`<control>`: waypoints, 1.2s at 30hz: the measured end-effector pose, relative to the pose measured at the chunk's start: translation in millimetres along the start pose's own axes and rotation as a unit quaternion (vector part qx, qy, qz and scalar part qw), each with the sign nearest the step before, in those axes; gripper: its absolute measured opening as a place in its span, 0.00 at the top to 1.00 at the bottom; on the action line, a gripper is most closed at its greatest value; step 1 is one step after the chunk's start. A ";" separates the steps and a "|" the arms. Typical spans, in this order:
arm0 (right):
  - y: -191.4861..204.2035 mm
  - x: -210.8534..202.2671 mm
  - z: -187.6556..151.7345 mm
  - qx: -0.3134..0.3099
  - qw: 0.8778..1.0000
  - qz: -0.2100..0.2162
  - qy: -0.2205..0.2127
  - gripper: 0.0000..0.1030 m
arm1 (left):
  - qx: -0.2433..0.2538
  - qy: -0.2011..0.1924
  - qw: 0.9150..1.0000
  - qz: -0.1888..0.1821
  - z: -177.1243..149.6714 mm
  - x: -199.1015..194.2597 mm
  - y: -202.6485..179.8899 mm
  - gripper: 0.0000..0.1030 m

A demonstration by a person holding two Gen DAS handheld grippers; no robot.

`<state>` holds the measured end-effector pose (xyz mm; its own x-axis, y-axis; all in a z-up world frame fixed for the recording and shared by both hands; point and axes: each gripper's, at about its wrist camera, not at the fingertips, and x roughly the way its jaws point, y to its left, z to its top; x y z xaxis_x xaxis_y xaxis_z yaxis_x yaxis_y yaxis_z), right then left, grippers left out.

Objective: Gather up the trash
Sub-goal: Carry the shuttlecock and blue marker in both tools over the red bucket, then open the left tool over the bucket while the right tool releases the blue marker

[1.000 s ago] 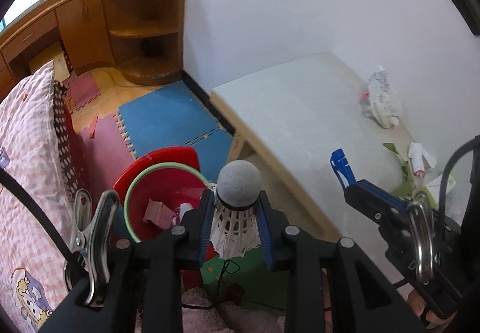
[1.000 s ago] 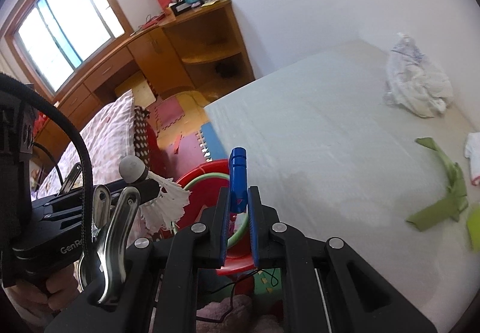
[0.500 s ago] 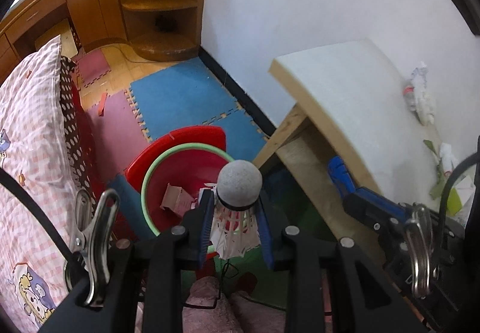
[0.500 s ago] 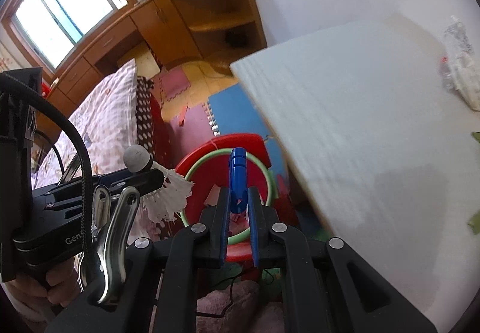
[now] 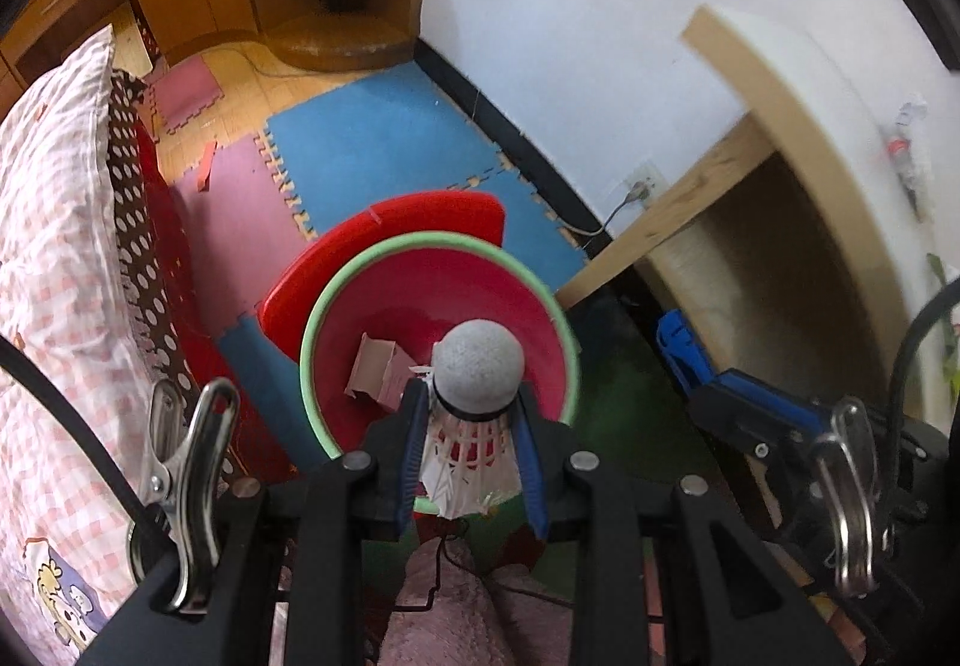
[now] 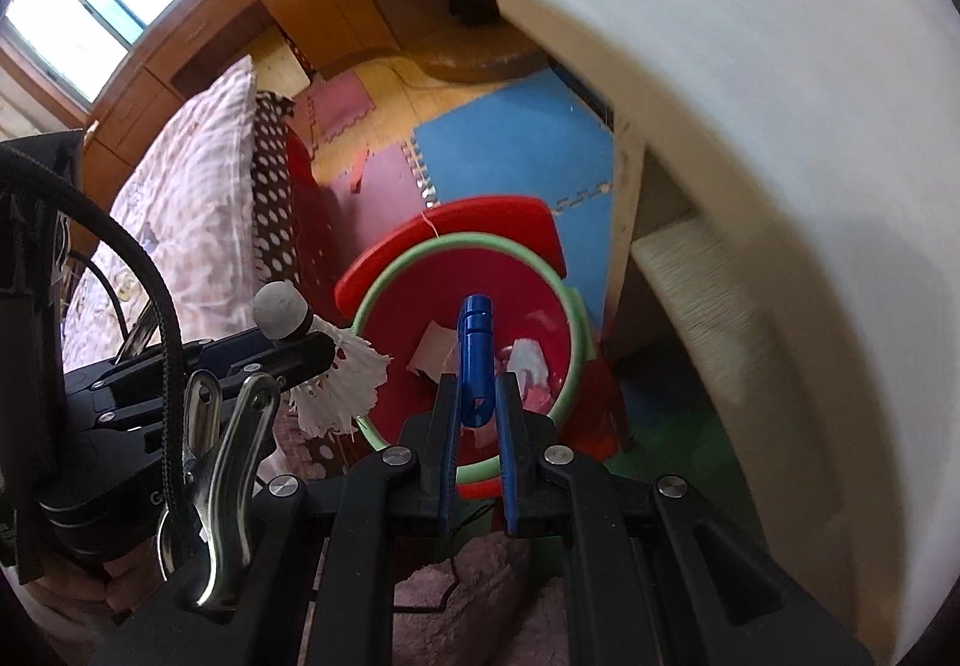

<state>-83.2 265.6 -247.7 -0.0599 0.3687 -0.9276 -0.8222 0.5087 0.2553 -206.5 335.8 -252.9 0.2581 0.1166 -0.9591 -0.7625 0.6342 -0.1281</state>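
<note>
Since both your hands dropped from table to red bin point(image 5: 372, 306): left gripper point(image 5: 471, 450) clamps shuttlecock point(image 5: 477, 372), right gripper point(image 6: 477, 420) clamps blue tube point(image 6: 474, 348); 2 drops pending.

A round red plastic basin point(image 5: 384, 306) with a pale green rim is the landmark. Behind it lie blue foam floor mats point(image 5: 384, 144) and a dusty-pink one point(image 5: 240, 222). Left of it, a pink-and-white checked quilt point(image 5: 54, 258) borders brown fabric dotted white point(image 5: 135, 246). Over the basin: a white-feathered, grey-tipped shuttlecock point(image 5: 474, 396) and a glossy blue plastic tube point(image 6: 475, 360).
</note>
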 end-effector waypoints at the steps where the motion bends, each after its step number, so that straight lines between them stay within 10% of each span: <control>1: 0.1 7.8 0.7 0.001 1.000 -0.001 0.006 0.88 | -0.001 0.003 1.000 0.000 0.2 5.0 3.6 0.72; 36: 18.4 101.1 5.3 -0.025 0.996 -0.015 0.087 0.88 | -0.024 0.057 0.998 -0.002 -5.1 75.2 45.8 0.71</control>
<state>-101.3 316.4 -335.4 -0.1289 0.2108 -0.9690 -0.8517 0.4769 0.2171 -225.0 369.7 -332.2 0.1934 0.0250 -0.9808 -0.7901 0.5967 -0.1406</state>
